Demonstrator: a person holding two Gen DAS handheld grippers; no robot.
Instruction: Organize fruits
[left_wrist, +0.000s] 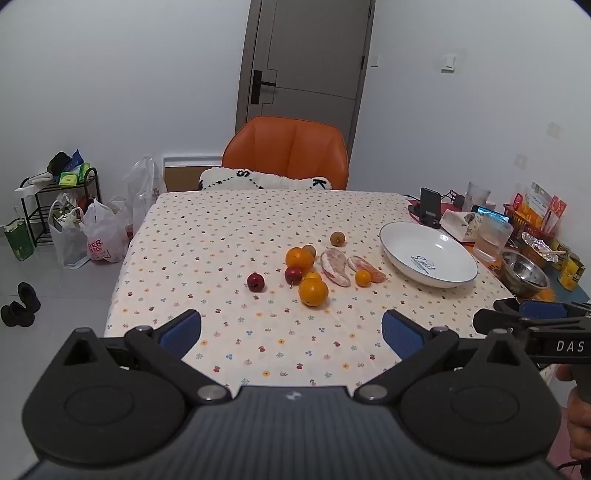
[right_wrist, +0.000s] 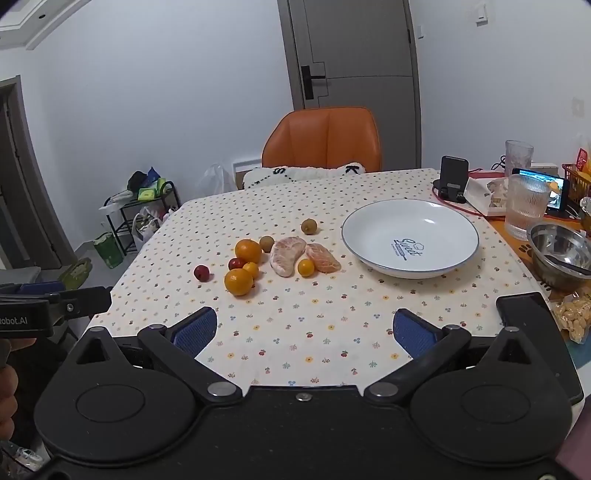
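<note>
White bowl (right_wrist: 410, 218) beside scattered fruits (right_wrist: 284, 258)

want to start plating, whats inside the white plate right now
Nothing lies inside the white round plate with the blue rim: only its printed blue "Sweet" logo. All fruit sits on the tablecloth.

A cream tablecloth (right_wrist: 332, 325) is dotted with small coloured flowers; a white bowl (right_wrist: 410, 236) is rimmed blue; an orange chair (right_wrist: 321, 138) is seen far.
</note>
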